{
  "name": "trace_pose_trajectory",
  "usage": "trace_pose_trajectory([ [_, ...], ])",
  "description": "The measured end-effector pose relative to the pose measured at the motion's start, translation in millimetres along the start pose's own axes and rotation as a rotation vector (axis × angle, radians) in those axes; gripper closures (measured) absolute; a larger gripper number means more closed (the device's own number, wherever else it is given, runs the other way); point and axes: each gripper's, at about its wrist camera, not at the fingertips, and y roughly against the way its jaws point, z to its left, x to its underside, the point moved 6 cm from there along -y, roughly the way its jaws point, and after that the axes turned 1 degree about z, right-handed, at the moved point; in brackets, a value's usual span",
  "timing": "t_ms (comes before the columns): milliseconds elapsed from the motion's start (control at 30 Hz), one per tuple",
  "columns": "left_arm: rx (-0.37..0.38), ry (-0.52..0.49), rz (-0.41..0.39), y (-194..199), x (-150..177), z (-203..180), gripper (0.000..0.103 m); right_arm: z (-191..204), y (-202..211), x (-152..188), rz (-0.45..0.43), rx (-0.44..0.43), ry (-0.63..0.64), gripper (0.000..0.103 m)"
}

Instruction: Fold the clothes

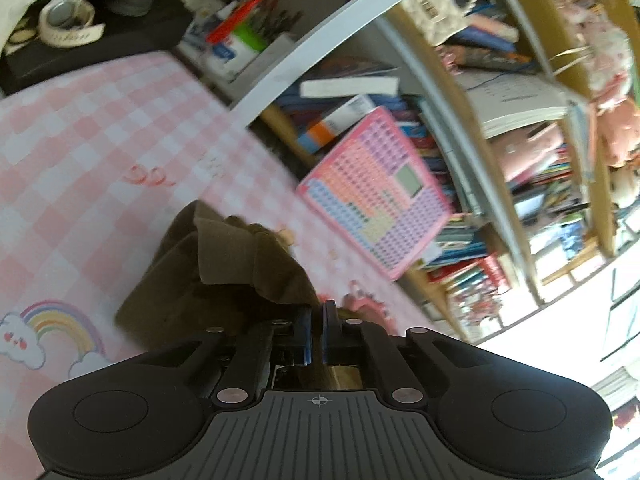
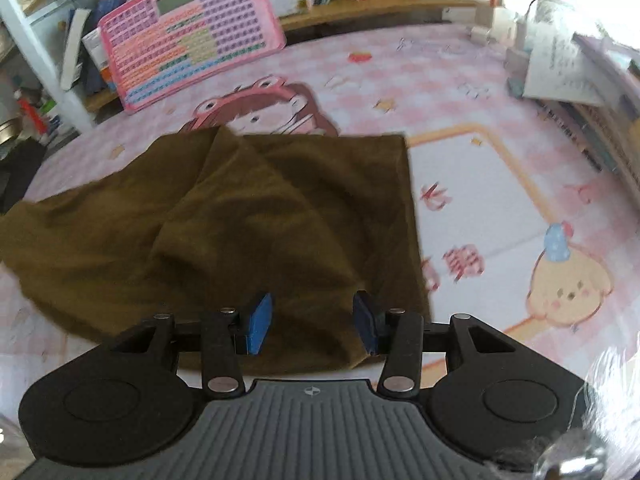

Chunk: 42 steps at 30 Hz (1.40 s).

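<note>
An olive-brown garment [image 2: 256,216] lies spread and rumpled on the pink checked cartoon mat [image 2: 480,184]. My right gripper [image 2: 312,316] is open, its blue pads either side of the garment's near edge, just above it. In the left wrist view my left gripper [image 1: 318,314] is shut on a bunched fold of the same garment [image 1: 240,264] and holds it lifted off the mat [image 1: 100,152].
A pink keypad toy [image 2: 192,32] leans against a bookshelf [image 2: 340,8] at the mat's far edge; the toy also shows in the left wrist view [image 1: 380,188]. Papers and boxes [image 2: 560,64] sit at the right. A dark tray with tape rolls [image 1: 68,28] lies at the far left.
</note>
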Motion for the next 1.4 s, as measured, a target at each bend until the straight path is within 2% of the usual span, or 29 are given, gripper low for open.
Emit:
trace_pose_trajectory([
  [167,-0.01,-0.024,0.028,-6,-3,2,0.1,29,-4,15,0.029,-0.046,0.054,0.059],
  [300,-0.02,-0.057,0.061,-16,-5,2,0.099,59,-10,27,0.044,-0.026,0.19,0.052],
  [367,-0.029,-0.063,0.081,-19,-3,2,0.095,66,-12,33,0.037,0.006,0.253,0.05],
  [433,-0.037,-0.068,0.1,-22,0,4,0.084,66,-12,37,0.032,0.056,0.301,0.05],
  [467,-0.048,-0.065,0.112,-24,2,6,0.075,64,-12,40,0.031,0.077,0.316,0.05],
  [533,-0.067,-0.056,0.133,-29,7,11,0.071,55,-8,41,0.026,0.099,0.302,0.05],
  [733,-0.112,-0.011,0.162,-44,14,29,0.076,11,2,29,-0.021,0.139,0.16,0.052],
  [800,-0.133,-0.004,0.168,-49,15,34,0.078,7,-1,24,-0.029,0.153,0.175,0.052],
  [833,-0.143,-0.001,0.17,-51,16,37,0.082,7,-4,22,-0.026,0.158,0.186,0.053],
  [867,-0.153,0.003,0.173,-53,17,40,0.091,7,-6,20,-0.022,0.165,0.198,0.053],
  [900,-0.163,0.006,0.176,-56,18,43,0.095,7,-9,18,-0.018,0.174,0.21,0.053],
  [1000,-0.189,0.018,0.179,-58,22,53,0.098,2,-21,15,-0.003,0.207,0.227,0.053],
  [1067,-0.196,0.02,0.175,-56,25,56,0.099,-5,-30,15,0.015,0.217,0.229,0.057],
  [1133,-0.2,0.016,0.169,-51,27,56,0.099,-9,-35,14,0.015,0.213,0.226,0.057],
  [1200,-0.201,0.012,0.165,-45,28,56,0.099,-9,-34,16,0.031,0.182,0.225,0.074],
  [1233,-0.204,0.01,0.166,-40,29,57,0.099,-8,-34,17,0.04,0.165,0.224,0.088],
  [1267,-0.206,0.008,0.167,-35,30,58,0.099,-7,-32,19,0.054,0.154,0.228,0.094],
  [1400,-0.229,-0.001,0.183,-2,37,68,0.099,-1,-19,40,0.147,0.089,0.214,0.098],
])
